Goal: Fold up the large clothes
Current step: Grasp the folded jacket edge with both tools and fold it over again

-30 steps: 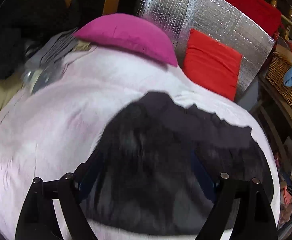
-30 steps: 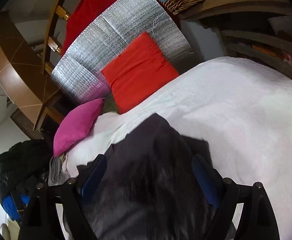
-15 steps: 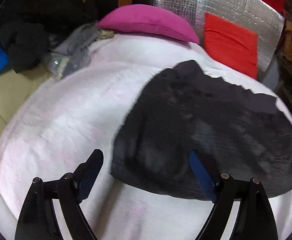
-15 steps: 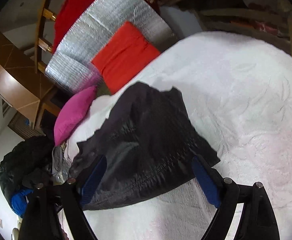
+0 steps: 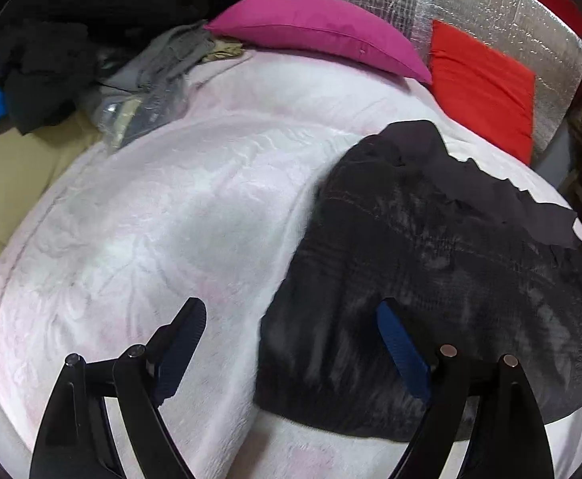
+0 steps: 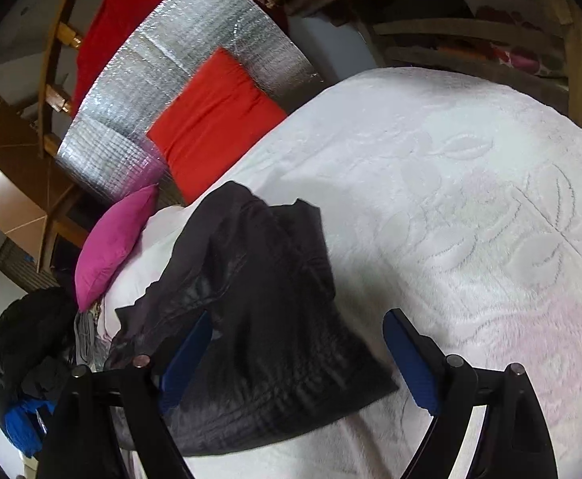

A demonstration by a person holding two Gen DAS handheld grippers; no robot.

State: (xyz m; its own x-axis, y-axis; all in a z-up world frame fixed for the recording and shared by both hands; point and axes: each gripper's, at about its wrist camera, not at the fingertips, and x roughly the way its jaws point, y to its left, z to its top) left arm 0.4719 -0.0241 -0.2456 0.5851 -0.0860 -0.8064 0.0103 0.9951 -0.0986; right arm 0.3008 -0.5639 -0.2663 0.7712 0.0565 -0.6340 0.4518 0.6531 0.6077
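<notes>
**A:** Where is the garment you're folding?

**B:** The dark garment (image 5: 430,263) lies spread on the pale embossed blanket (image 5: 163,215), toward the right side in your left wrist view. Its near hem runs along the blanket just ahead of your tools, and its far edge is rumpled, with a peak pointing toward the cushions.

**A:** And your left gripper?

**B:** Your left gripper (image 5: 291,343) is spread wide with nothing pinched. Its left blue pad sits over bare blanket, and its right pad is over the near left part of the garment. The garment's left edge falls between the two fingers. Whether the pads touch the cloth you can't tell.

**A:** The right one?

**B:** Your right gripper (image 6: 297,353) is also spread wide and empty. In its view the garment (image 6: 259,319) lies left of centre; the left pad overlaps it, and the right pad is over bare blanket (image 6: 470,207), with the garment's near right corner between the fingers.

**A:** What surrounds it?

**B:** At the far side a magenta pillow (image 5: 319,32) rests on the blanket, with a red cushion (image 5: 486,84) to its right leaning on a silver foil panel (image 5: 490,4). At the far left sits a heap of dark clothes (image 5: 71,32) with grey cloth (image 5: 163,60) beside it.
</notes>
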